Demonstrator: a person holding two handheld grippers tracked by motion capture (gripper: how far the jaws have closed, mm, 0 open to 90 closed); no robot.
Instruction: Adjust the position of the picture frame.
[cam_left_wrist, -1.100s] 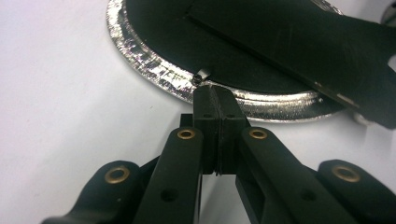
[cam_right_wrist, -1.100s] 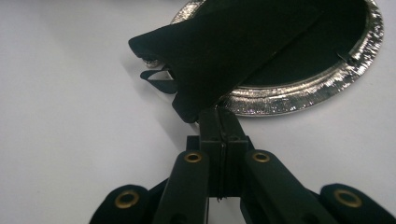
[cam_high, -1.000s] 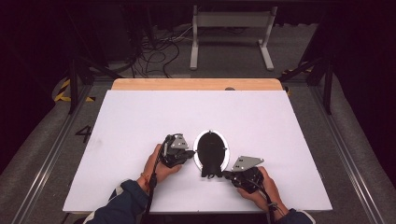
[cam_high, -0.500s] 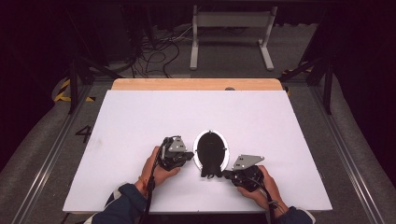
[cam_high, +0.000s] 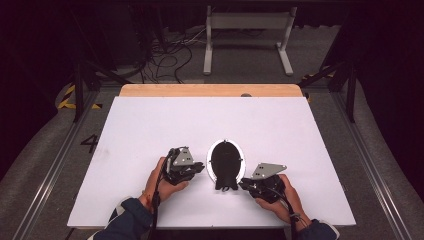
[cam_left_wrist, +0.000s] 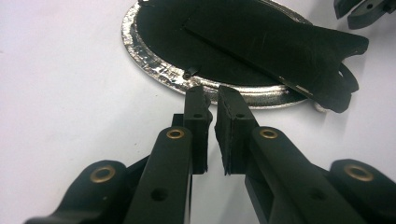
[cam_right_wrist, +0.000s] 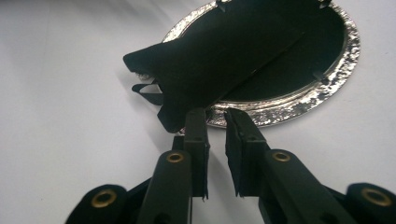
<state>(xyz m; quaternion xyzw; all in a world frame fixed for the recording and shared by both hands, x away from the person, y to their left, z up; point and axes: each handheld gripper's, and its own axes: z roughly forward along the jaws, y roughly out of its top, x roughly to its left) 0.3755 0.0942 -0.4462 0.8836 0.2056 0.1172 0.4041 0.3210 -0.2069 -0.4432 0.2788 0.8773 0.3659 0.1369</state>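
An oval frame (cam_high: 226, 160) lies back-up on the white table (cam_high: 150, 125), with a silver rim (cam_left_wrist: 154, 70) and a black fold-out stand (cam_left_wrist: 280, 42) pointing at the near edge. My left gripper (cam_high: 202, 167) sits just left of the rim. Its jaws (cam_left_wrist: 212, 95) have just been opening to a narrow gap that holds nothing. My right gripper (cam_high: 242, 185) is at the frame's near right, by the stand's foot (cam_right_wrist: 159, 100). Its jaws (cam_right_wrist: 215, 116) have also just been opening, a little wider, and nothing is between them.
A wooden strip (cam_high: 210, 90) runs along the table's far edge. Beyond it on the floor are a white metal stand (cam_high: 248, 30) and loose cables (cam_high: 170, 55). Rails flank the table on both sides. The right gripper's jaw tips (cam_left_wrist: 364, 9) appear far off in the left gripper view.
My left gripper has drawn back a little from the frame's rim, toward the left. The right hand has stayed almost where it was. The frame has not moved.
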